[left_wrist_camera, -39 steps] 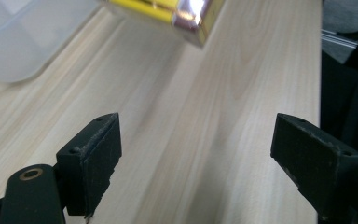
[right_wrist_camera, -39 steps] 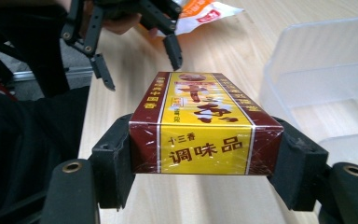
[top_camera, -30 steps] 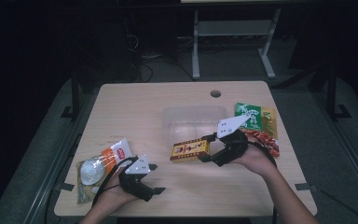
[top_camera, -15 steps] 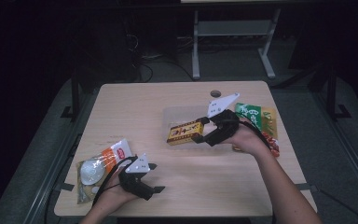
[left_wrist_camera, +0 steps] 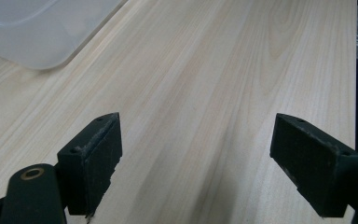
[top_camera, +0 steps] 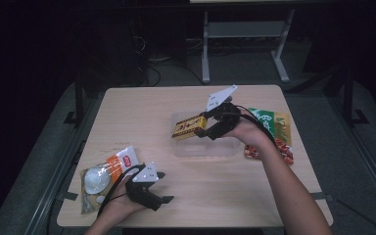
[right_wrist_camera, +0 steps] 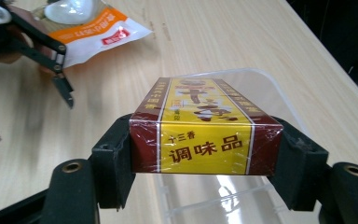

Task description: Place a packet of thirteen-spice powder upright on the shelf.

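Seasoning box [right_wrist_camera: 205, 133] pinched in right gripper [right_wrist_camera: 205, 154] jaws over clear tray [top_camera: 203, 147]; left gripper [left_wrist_camera: 196, 163] jaws spread.

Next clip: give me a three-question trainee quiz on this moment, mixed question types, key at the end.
1. True or false: the right tool is shut on the yellow and brown box.
2. What lies directly under the box? A) the clear plastic container B) the green packet C) bare floor
3. Fill in: the left tool rests near the table's front edge with its jaws ____.

Key: 1 true; 2 A; 3 open, nothing between them.
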Available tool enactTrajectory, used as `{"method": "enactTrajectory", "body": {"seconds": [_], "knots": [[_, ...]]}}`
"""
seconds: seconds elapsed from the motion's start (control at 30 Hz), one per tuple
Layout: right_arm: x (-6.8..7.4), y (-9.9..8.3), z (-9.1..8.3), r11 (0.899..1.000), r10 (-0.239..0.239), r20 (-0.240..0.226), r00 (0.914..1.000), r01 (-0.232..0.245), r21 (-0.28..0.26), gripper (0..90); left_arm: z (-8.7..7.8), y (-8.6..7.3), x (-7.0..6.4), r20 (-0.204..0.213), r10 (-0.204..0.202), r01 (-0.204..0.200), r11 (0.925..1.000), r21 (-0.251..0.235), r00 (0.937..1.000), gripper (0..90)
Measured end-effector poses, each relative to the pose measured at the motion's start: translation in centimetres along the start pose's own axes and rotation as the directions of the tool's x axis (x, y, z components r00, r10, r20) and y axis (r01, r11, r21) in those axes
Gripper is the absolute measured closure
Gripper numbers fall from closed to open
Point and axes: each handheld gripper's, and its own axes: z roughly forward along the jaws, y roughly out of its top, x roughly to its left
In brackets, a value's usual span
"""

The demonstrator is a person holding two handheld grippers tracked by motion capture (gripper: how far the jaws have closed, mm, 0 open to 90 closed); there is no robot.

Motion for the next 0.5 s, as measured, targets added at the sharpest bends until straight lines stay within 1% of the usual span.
{"method": "enactTrajectory", "body": {"seconds": [0.03, 0.1, 0.13, 0.17, 0.2, 0.23, 0.27, 0.3, 0.33, 0.4, 0.43, 0.5], "knots": [[0.0, 0.1, 0.1, 0.999, 0.037, -0.005, 0.9993, -0.037, 0.003, 31.9, 0.0, 0.0, 0.0, 0.0, 0.0, 0.0, 1.0, 0.0, 1.0, 16.1], [-0.3, 0.1, 0.5, 1.0, 0.026, 0.003, 0.9997, -0.026, 0.008, 31.9, 0.0, 0.0, 0.0, -0.002, -0.006, 0.006, 1.0, -0.004, 1.0, 16.2], [-0.3, 0.2, 0.6, 0.999, 0.038, 0.01, 0.9992, -0.038, 0.016, 31.9, 0.0, 0.0, 0.0, 0.0, -0.004, 0.004, 1.0, -0.003, 1.0, 16.2], [-0.4, 0.2, 0.8, 0.999, 0.04, 0.015, 0.9991, -0.04, 0.024, 31.9, 0.0, 0.0, 0.1, 0.001, -0.003, 0.003, 1.0, 0.0, 1.0, 16.1], [-0.6, 0.2, 1.0, 0.999, 0.029, 0.02, 0.9994, -0.029, 0.027, 31.8, 0.0, 0.0, 0.1, 0.001, -0.002, 0.002, 1.0, 0.002, 1.0, 16.2], [-0.7, 0.2, 1.0, 0.999, 0.041, 0.018, 0.999, -0.042, 0.031, 31.8, 0.0, 0.0, 0.1, 0.002, 0.001, -0.001, 1.0, 0.007, 1.0, 16.2], [-0.8, 0.2, 1.2, 0.999, 0.038, 0.024, 0.999, -0.038, 0.036, 31.8, 0.0, 0.0, 0.0, 0.003, 0.001, -0.001, 1.0, 0.007, 1.0, 16.2], [-1.2, 0.2, 1.4, 0.999, 0.011, 0.031, 0.9995, -0.012, 0.032, 31.8, 0.0, 0.0, 0.0, 0.004, 0.0, -0.001, 1.0, 0.007, 1.0, 16.1], [-1.2, 0.3, 1.4, 0.998, 0.039, 0.035, 0.9986, -0.04, 0.04, 31.8, 0.0, 0.0, 0.0, 0.004, 0.0, 0.0, 1.0, 0.007, 1.0, 16.2], [-1.6, 0.2, 1.6, 0.999, 0.029, 0.033, 0.9991, -0.03, 0.032, 31.7, 0.0, 0.0, 0.0, 0.004, -0.001, 0.001, 1.0, 0.01, 1.0, 16.1], [-1.5, 0.3, 1.7, 0.998, 0.051, 0.031, 0.9982, -0.052, 0.036, 31.7, 0.0, 0.0, 0.1, 0.004, 0.001, -0.001, 0.9999, 0.01, 1.0, 16.1], [-1.6, 0.4, 2.0, 0.998, 0.047, 0.031, 0.9984, -0.049, 0.038, 31.7, 0.0, 0.0, 0.1, 0.007, -0.002, 0.002, 0.9999, 0.014, 1.0, 16.2]]}}
